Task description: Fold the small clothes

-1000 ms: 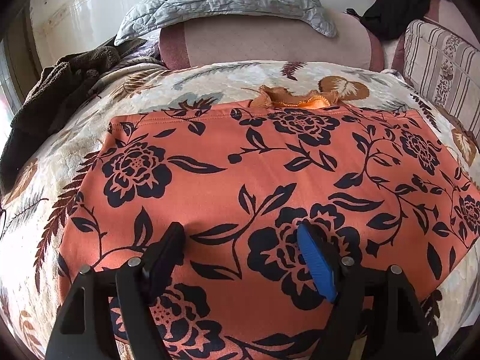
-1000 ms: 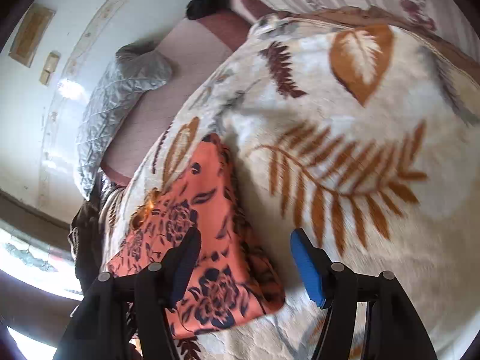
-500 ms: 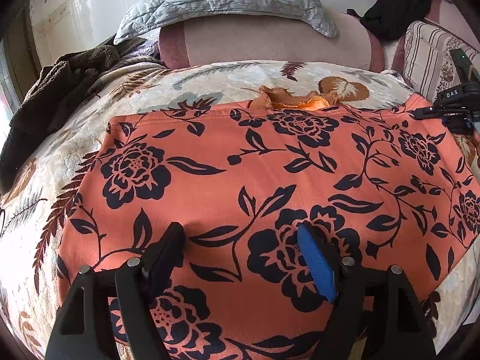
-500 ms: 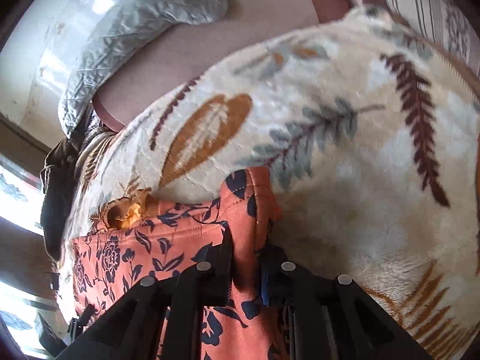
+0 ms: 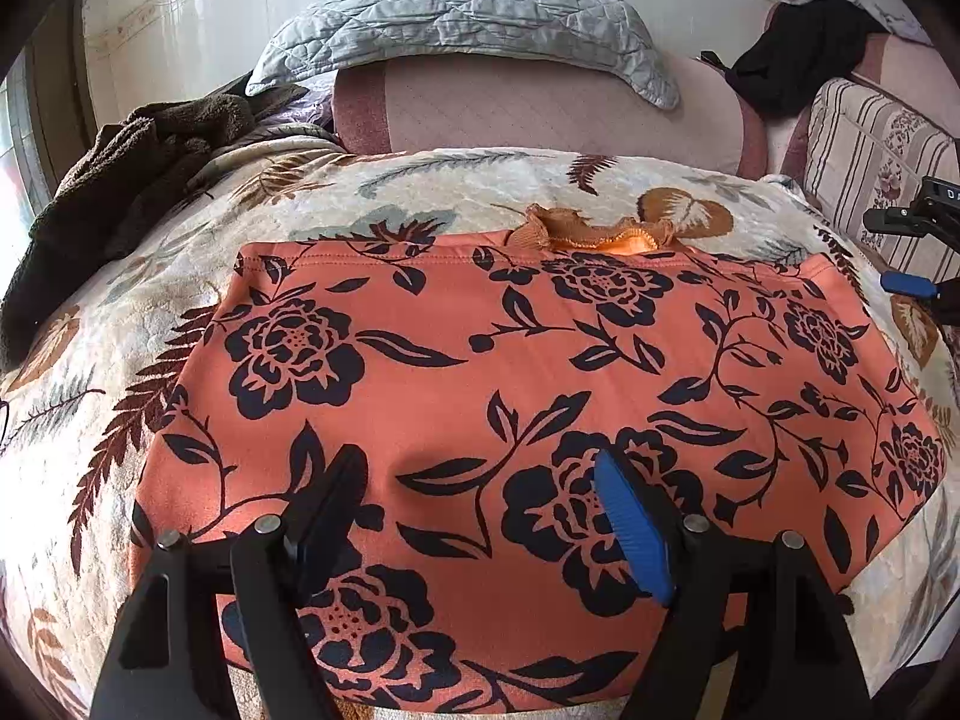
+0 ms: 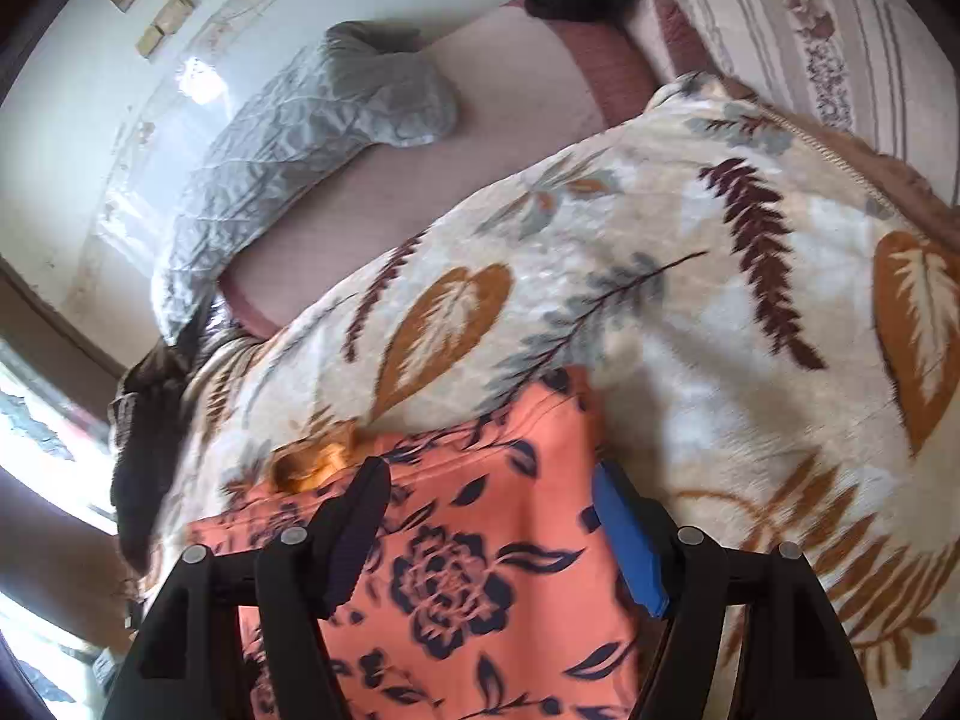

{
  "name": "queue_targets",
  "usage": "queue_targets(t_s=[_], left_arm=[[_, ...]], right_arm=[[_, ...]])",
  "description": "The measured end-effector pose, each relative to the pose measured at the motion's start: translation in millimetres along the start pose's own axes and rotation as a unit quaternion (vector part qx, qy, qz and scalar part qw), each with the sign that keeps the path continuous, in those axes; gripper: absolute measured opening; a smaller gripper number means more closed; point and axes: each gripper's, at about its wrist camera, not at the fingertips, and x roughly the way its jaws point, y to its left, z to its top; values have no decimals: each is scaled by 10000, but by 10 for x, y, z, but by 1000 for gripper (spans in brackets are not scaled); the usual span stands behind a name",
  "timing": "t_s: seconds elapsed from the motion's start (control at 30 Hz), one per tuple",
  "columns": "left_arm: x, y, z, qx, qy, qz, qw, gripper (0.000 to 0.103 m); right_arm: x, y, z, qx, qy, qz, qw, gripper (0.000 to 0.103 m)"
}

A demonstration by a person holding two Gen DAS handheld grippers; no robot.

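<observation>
On the leaf-patterned cream blanket [image 5: 420, 180]: flat orange black-flowered garment [image 5: 510, 372]; left gripper [image 5: 480, 498] and right gripper [image 6: 486, 516] above, jaws wide, empty.

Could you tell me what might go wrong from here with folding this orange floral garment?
1. Both the left gripper and the right gripper have their jaws open over the orange floral garment, so closing now might pinch the leaf-print blanket underneath too.
2. A small orange lacy piece peeks out at the far edge; it could get dragged into the fold.
</observation>
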Motion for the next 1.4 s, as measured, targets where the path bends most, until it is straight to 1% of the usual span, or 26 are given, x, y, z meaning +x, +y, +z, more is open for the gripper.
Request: queue_targets(t_s=[0.07, 0.1, 0.17, 0.23, 0.3, 0.37, 0.4, 0.53, 0.57, 0.63, 0.67, 0.7, 0.77, 0.8, 0.83, 0.87, 0.93, 0.97, 1.03, 1.13, 1.23, 1.27, 1.3, 1.33, 1.37, 1.4], left_arm=[[-30, 16, 4, -49, -58, -11, 10000, 79], [-33, 16, 2, -29, -69, -10, 10000, 79], [2, -2, -9, 35, -17, 23, 10000, 79], [74, -16, -25, 55, 129, 21, 9999, 79], [112, -21, -36, 64, 173, 30, 9998, 79], [116, -30, -21, 83, 167, 28, 9998, 79], [116, -21, -15, 40, 170, 3, 9998, 79], [76, 18, 5, -68, 112, -53, 9999, 79], [44, 41, 7, -98, 43, -45, 9999, 79], [-20, 102, 6, -148, -11, -30, 9999, 79], [-49, 137, -1, -168, -23, -33, 9999, 79], [-76, 176, -11, -211, -37, 17, 9998, 79], [-125, 259, -27, -339, 8, 43, 9994, 79], [-156, 288, -34, -380, 14, 26, 9993, 79], [-192, 301, -42, -394, 7, 51, 9992, 79], [-227, 304, -47, -387, 10, 55, 9992, 79], [-286, 297, -43, -397, -5, -13, 9992, 79], [-296, 289, -33, -390, 20, -36, 9992, 79], [-301, 268, -10, -393, 73, -72, 9992, 79], [-285, 247, 29, -427, 123, -114, 9989, 79], [-216, 207, 54, -412, 173, -118, 9989, 79], [-191, 198, 51, -403, 194, -111, 9989, 79], [-165, 188, 47, -393, 217, -112, 9989, 79], [-140, 180, 43, -386, 239, -115, 9989, 79], [-116, 172, 38, -386, 261, -113, 9989, 79], [-90, 162, 36, -385, 288, -120, 9988, 79]], right_arm=[[113, 34, -45, 132, 277, 428, 9986, 74], [203, 20, -31, 179, 372, 477, 9980, 74], [410, -72, 0, 341, 539, 506, 9967, 74], [653, -274, 123, 609, 677, 329, 9953, 74], [744, -509, 249, 1043, 411, 260, 9934, 74], [795, -671, 303, 1596, 391, 536, 9849, 74], [761, -667, 308, 1686, 341, 561, 9835, 74], [374, -377, 154, 1214, 107, 463, 9915, 74], [211, -305, 42, 1153, -39, 441, 9923, 76], [-99, -141, -243, 897, -100, 420, 9950, 79], [-266, -77, -426, 874, -134, 550, 9946, 80], [-421, -19, -636, 880, -123, 669, 9938, 84], [-670, 65, -1075, 875, 19, 833, 9927, 84], [-762, 79, -1310, 958, 28, 1013, 9902, 87], [-808, 73, -1514, 1004, 149, 1071, 9891, 88], [-810, 51, -1694, 1102, 263, 991, 9886, 88], [-798, -76, -1975, 1563, 261, 996, 9823, 88], [-760, -144, -2040, 1722, 259, 945, 9802, 88], [-692, -294, -2065, 2097, 137, 818, 9742, 89], [-596, -461, -1927, 2486, -163, 693, 9660, 87], [-503, -544, -1797, 2735, -331, 617, 9593, 84], [-491, -546, -1761, 2741, -351, 564, 9594, 80], [-493, -543, -1739, 2750, -394, 486, 9594, 70], [-501, -551, -1716, 2783, -426, 437, 9586, 64], [-497, -563, -1698, 2820, -423, 423, 9575, 60], [-492, -572, -1689, 2834, -428, 396, 9572, 60]])
